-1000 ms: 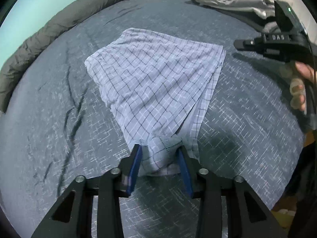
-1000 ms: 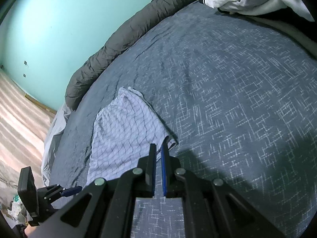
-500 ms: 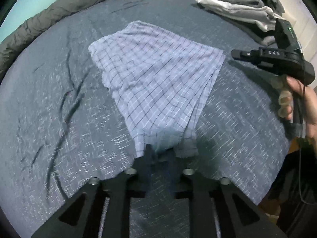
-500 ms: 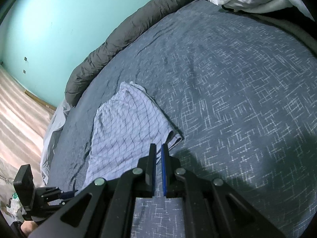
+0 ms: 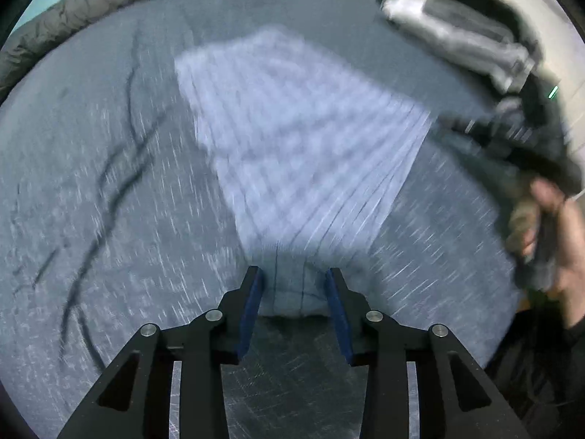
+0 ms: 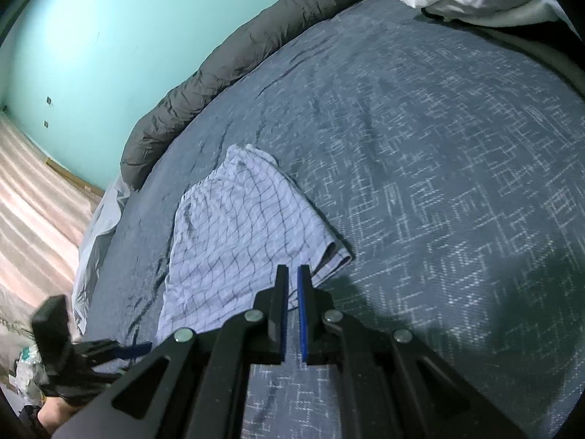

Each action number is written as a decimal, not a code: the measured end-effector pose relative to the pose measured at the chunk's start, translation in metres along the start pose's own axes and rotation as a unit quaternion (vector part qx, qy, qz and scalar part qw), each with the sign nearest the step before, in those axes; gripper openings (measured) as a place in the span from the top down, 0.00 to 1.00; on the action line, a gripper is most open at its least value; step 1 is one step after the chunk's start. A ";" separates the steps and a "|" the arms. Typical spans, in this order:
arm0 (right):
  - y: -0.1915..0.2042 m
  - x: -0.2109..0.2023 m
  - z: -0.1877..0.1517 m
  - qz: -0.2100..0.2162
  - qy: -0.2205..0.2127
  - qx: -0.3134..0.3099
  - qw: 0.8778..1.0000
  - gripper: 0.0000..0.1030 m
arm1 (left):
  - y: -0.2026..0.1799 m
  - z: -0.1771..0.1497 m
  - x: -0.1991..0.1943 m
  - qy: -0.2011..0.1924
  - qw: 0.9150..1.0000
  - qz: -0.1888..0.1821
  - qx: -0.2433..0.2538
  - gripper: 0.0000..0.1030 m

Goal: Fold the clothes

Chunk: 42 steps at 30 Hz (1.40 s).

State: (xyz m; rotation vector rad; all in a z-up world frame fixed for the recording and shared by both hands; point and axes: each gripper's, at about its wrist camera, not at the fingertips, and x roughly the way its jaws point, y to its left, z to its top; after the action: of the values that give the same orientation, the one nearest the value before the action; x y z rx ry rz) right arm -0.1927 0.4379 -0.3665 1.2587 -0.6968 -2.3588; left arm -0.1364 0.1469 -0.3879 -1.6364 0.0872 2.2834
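Note:
A light blue checked garment (image 5: 299, 139) lies flat on the blue-grey bedspread (image 5: 109, 219). Its narrow near end lies between the fingers of my left gripper (image 5: 294, 287), whose jaws are opening; the blue pads (image 5: 252, 300) stand beside the cloth's edges. The left wrist view is motion-blurred. My right gripper (image 6: 292, 274) is shut with nothing in it, just above the garment's (image 6: 237, 226) near folded edge. In the left wrist view the right gripper (image 5: 512, 135) is at the far right, with a hand (image 5: 555, 241) on its grip. The left gripper (image 6: 91, 351) shows at the right wrist view's lower left.
A rolled dark grey duvet (image 6: 237, 47) lines the bed's far edge below a teal wall. A pile of white and grey clothes (image 5: 457, 25) sits at the far right corner of the bed. Wooden floor (image 6: 33, 190) lies beyond the bed's left side.
The left gripper's jaws narrowed on the bunched garment end, then widened, and that end now lies flatter on the bed. The left gripper tipped down and rolled. The right gripper barely moved.

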 end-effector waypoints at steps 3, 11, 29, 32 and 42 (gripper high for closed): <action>0.001 0.002 0.002 -0.007 0.000 -0.002 1.000 0.96 | 0.004 -0.008 0.001 -0.010 1.000 -0.015 -0.016 0.62; 0.020 0.002 0.019 -0.030 -0.014 -0.018 0.999 0.96 | 0.037 -0.009 -0.025 -0.070 0.993 -0.057 -0.070 0.58; 0.073 0.077 0.098 -0.017 0.098 -0.107 0.989 0.64 | 0.131 0.091 0.007 -0.112 0.961 -0.119 -0.225 0.54; 0.088 0.104 0.122 -0.037 0.118 -0.152 0.981 0.63 | 0.138 0.112 0.014 -0.113 0.959 -0.121 -0.228 0.53; 0.105 0.173 0.171 -0.019 0.176 -0.200 0.964 0.63 | 0.144 0.157 0.042 -0.109 0.956 -0.138 -0.234 0.51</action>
State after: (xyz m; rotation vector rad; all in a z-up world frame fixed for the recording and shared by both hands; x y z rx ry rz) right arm -0.4186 0.3025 -0.3379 1.4488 -0.0771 -2.0790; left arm -0.3344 0.0575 -0.3940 -1.4589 -0.7394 2.3542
